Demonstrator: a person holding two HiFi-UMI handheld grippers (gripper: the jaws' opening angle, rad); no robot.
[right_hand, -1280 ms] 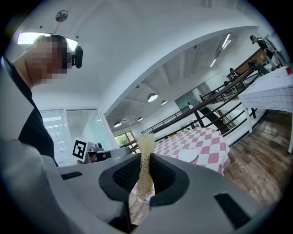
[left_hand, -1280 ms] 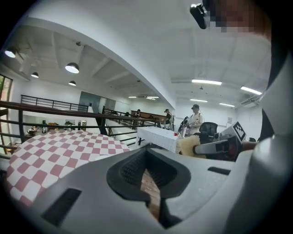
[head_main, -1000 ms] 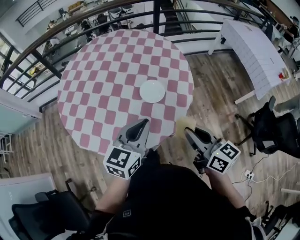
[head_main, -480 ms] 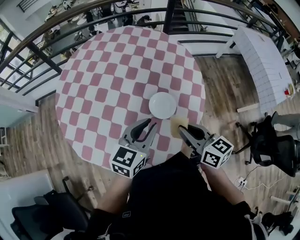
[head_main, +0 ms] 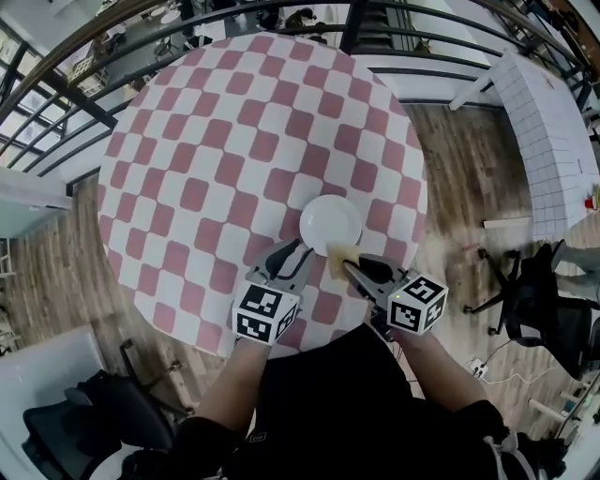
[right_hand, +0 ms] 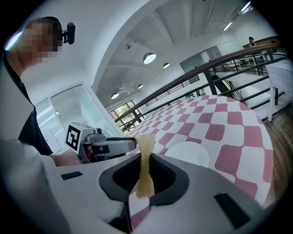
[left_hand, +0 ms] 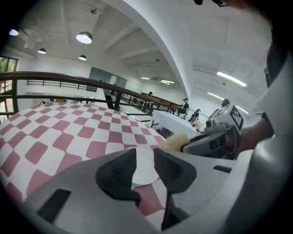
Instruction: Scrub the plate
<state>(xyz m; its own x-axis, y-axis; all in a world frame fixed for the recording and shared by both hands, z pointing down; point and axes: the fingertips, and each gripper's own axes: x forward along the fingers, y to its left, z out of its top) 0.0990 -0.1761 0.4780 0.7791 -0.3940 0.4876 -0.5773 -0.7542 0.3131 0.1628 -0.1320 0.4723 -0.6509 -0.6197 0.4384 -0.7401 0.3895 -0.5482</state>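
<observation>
Plate [head_main: 330, 223] is being left lying flat on the checked table [head_main: 216, 141], near its front edge, just beyond both grippers. Nearest, L gripper [head_main: 292, 255] is being held w/ jaws apart, having just been opening; nothing is being gripped, only the plate's rim is being seen thru the gap. R gripper [head_main: 349, 266] is being clamped on a yellow sponge [right_hand: 144, 171], squashed thin btwn the pads, its tip at the plate's near rim. Further off, a dark railing [head_main: 352, 28] is being seen behind the table.
</observation>
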